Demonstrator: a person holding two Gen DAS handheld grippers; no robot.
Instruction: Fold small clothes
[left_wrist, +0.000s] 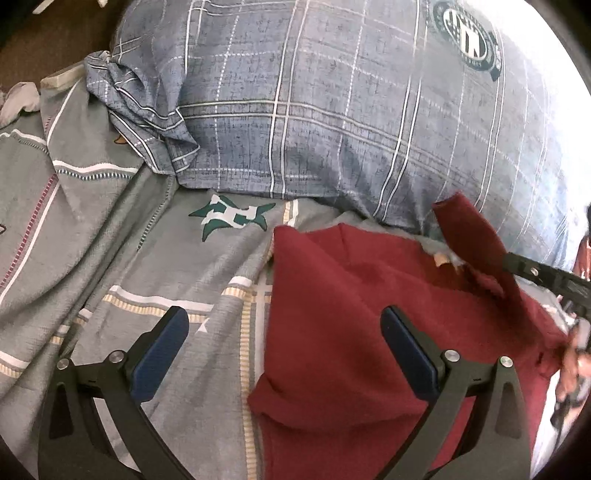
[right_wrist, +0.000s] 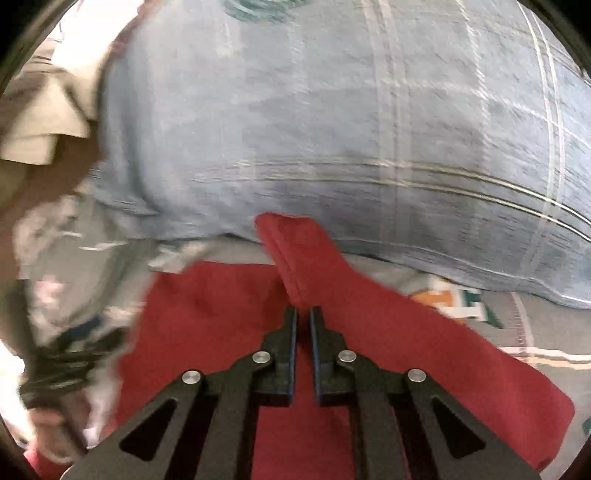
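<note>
Your right tool (right_wrist: 303, 314) is pressed together on a raised flap of the red garment (right_wrist: 229, 314), so you can carry it over for the fold. Your left tool (left_wrist: 284, 332) is spread, hovering above the garment's near edge on the bed sheet (left_wrist: 147, 258), ready to hold it.

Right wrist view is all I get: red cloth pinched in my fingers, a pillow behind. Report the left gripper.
Observer: The left gripper is open, fingers wide apart, nothing between them.
Operator: Say what lies under it.
Observer: One finger is over the red garment, the other over the grey sheet; the garment's left edge runs between them.
Operator: Name what is at the pillow's left end.
Observer: Checked fabric bunches up, crumpled, against the pillow there.
</note>
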